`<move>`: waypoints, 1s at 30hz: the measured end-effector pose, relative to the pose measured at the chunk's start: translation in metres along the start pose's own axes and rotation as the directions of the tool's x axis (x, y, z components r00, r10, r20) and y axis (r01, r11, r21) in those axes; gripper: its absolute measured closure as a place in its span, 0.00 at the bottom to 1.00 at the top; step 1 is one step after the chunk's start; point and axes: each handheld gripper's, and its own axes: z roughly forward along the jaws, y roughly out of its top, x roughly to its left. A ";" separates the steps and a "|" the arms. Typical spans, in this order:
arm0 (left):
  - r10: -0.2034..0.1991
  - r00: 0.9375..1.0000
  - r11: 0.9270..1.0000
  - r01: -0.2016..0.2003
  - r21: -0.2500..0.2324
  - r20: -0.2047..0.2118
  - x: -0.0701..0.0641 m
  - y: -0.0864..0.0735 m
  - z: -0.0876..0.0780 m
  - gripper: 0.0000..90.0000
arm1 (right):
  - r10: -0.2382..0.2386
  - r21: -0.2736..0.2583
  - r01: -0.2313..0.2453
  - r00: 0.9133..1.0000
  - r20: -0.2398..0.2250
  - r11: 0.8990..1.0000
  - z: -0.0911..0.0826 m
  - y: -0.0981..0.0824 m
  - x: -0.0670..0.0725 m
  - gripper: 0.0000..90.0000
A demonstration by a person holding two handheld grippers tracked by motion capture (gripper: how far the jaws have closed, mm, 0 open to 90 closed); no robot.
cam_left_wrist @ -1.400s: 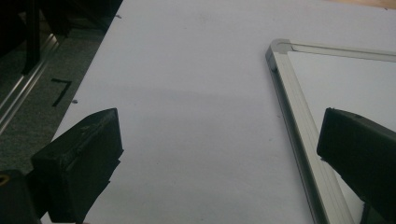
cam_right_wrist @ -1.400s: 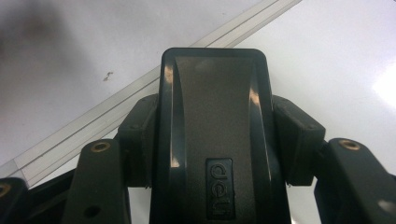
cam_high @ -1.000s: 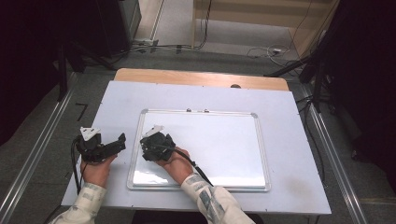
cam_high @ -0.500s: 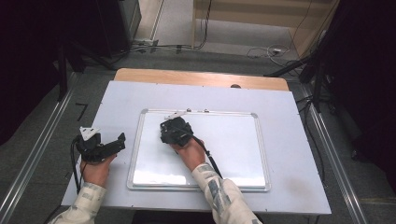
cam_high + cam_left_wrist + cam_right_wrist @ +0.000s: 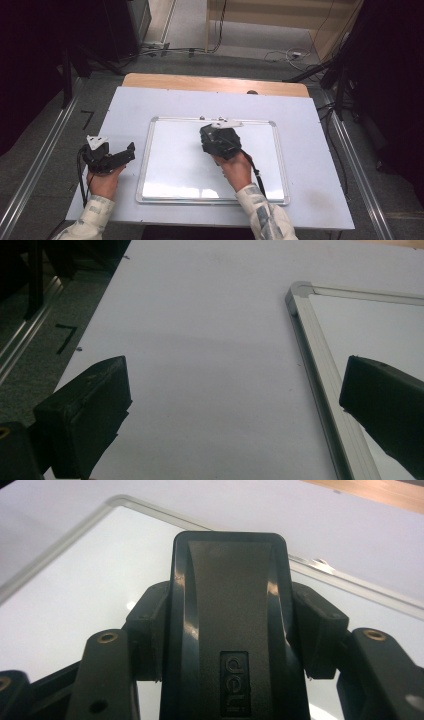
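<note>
Your right gripper, fingers clamped on the black eraser, has swept up to the whiteboard's far edge. That stroke looks finished; your left gripper waits with fingers wide, empty

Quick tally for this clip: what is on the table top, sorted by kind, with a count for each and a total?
Whiteboards: 1, the whiteboard lying flat on the table.
Board erasers: 1, the black eraser clamped in the right gripper over the board.
Hand-held grippers: 2, counting the left gripper, open beside the board's left edge.
Total: 4
</note>
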 end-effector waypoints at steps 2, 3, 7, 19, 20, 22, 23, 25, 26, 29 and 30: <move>0.002 1.000 1.000 -0.002 0.000 -0.001 -0.001 0.000 0.001 0.00 | 0.029 -0.007 -0.029 0.999 0.016 1.000 -0.009 -0.007 -0.012 0.43; 0.003 1.000 1.000 -0.003 0.001 -0.002 -0.001 -0.001 0.001 0.00 | 0.040 -0.010 -0.040 0.999 0.023 0.999 -0.013 -0.011 -0.017 0.43; 0.000 1.000 1.000 0.000 0.001 -0.007 -0.001 0.000 0.001 0.00 | 0.074 -0.015 -0.073 0.996 0.055 0.997 -0.028 -0.022 -0.036 0.43; 0.006 1.000 1.000 -0.006 0.005 -0.010 -0.002 -0.001 0.002 0.00 | 0.102 -0.011 -0.101 0.985 0.140 0.995 -0.057 -0.056 -0.066 0.43; 0.006 1.000 1.000 -0.006 0.005 -0.009 -0.002 -0.001 0.002 0.00 | 0.110 -0.010 -0.110 0.983 0.146 0.994 -0.059 -0.058 -0.068 0.43; 0.006 1.000 1.000 -0.006 0.005 -0.010 -0.002 -0.001 0.002 0.00 | 0.118 -0.012 -0.118 0.980 0.157 0.993 -0.063 -0.062 -0.072 0.43; 0.006 1.000 1.000 -0.006 0.006 -0.009 -0.002 -0.001 0.002 0.00 | 0.119 -0.012 -0.118 0.979 0.166 0.993 -0.065 -0.064 -0.073 0.43; 0.006 1.000 1.000 -0.006 0.002 -0.009 -0.003 -0.001 0.001 0.00 | 0.118 -0.015 -0.118 0.976 0.181 0.993 -0.070 -0.069 -0.075 0.43; 0.007 1.000 1.000 -0.007 0.001 -0.008 -0.003 0.000 0.001 0.00 | 0.124 -0.014 -0.124 0.975 0.184 0.992 -0.072 -0.071 -0.077 0.43; 0.011 1.000 1.000 -0.011 0.003 -0.008 -0.003 -0.001 0.002 0.00 | 0.149 -0.022 -0.148 0.969 0.195 0.989 -0.080 -0.079 -0.082 0.43; 0.011 1.000 1.000 -0.011 0.004 -0.008 -0.003 -0.001 0.002 0.00 | 0.155 -0.023 -0.153 0.968 0.199 0.988 -0.082 -0.082 -0.084 0.43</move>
